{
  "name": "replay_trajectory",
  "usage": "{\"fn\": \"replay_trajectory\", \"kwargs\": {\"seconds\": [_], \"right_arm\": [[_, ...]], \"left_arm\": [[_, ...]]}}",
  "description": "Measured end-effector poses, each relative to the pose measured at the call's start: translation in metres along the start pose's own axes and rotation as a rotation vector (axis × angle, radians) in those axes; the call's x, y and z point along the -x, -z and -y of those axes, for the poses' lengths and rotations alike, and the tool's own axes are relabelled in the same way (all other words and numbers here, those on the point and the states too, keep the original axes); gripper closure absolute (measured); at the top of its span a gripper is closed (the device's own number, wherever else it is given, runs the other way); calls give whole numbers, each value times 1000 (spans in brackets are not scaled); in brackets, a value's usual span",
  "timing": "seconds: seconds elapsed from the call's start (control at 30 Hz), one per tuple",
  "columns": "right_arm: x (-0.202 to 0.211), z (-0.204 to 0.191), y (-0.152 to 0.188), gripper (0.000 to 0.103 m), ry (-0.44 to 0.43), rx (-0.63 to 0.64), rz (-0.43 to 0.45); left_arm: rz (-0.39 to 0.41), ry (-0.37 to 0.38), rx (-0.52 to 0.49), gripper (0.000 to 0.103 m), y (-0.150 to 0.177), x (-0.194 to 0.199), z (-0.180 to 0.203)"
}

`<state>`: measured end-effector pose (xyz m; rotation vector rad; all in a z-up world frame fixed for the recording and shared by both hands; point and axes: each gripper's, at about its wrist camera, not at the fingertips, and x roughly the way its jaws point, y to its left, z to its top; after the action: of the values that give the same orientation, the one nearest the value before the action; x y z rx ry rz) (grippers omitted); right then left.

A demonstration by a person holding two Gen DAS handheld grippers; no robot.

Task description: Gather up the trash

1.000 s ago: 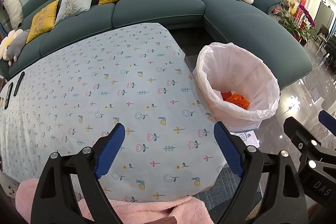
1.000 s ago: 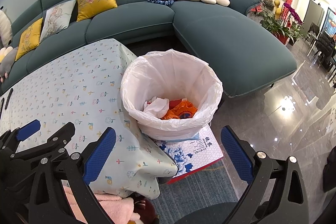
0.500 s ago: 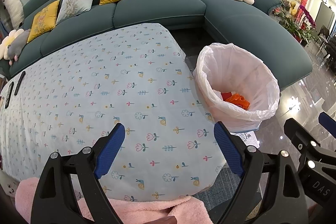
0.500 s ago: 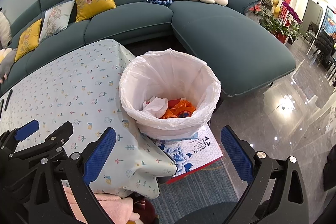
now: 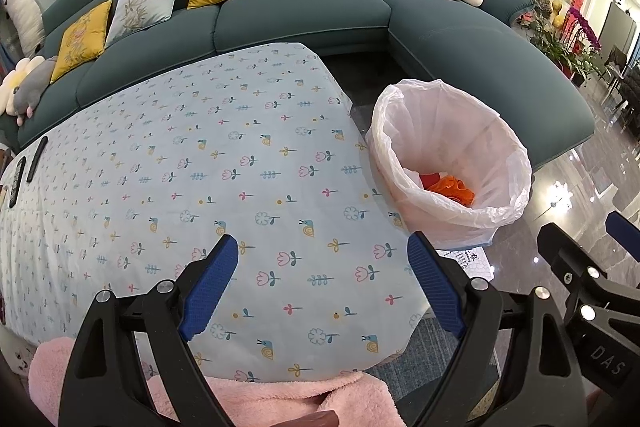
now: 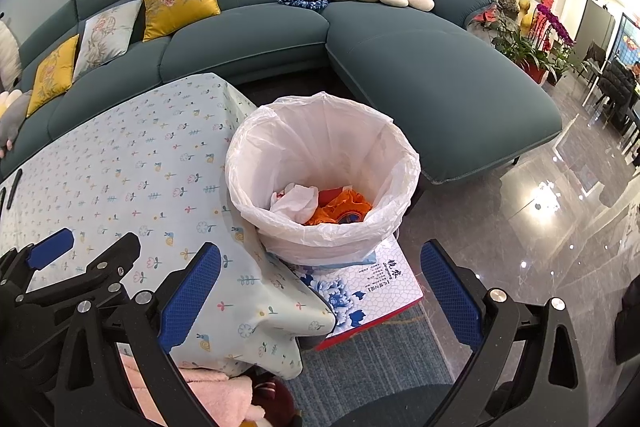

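A: Meanwhile, in the living room, nothing has shifted over the past second. At far left, two dark remotes lie at the edge of the table, whose flowered cloth shows no litter anywhere in view.

B: Next along, the left gripper hangs over the near edge of that table, its blue pads standing wide apart with only cloth seen between them, exactly as a second ago.

A: Further right, the bin, lined with a white bag, stands just beside the table corner on a blue-and-white printed box. The trash, crumpled white paper and orange wrappers, already lies at its bottom.

B: The right gripper is aimed toward that bin, pads likewise spread and empty; it too has kept still.

A: With both tools idle and empty and the tabletop bare of scraps, the collecting looks finished or paused, as far as these views reach.

B: Beyond, at far right, the teal sofa and the glossy floor show no scraps either.
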<state>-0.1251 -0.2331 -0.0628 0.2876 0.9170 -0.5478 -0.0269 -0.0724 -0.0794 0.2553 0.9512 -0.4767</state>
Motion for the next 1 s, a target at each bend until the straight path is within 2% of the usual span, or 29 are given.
{"fn": "replay_trajectory", "kwargs": {"seconds": [1.0], "right_arm": [[2, 4, 0, 7, 5, -14, 1]], "left_arm": [[4, -11, -22, 21, -1, 0, 9]]}}
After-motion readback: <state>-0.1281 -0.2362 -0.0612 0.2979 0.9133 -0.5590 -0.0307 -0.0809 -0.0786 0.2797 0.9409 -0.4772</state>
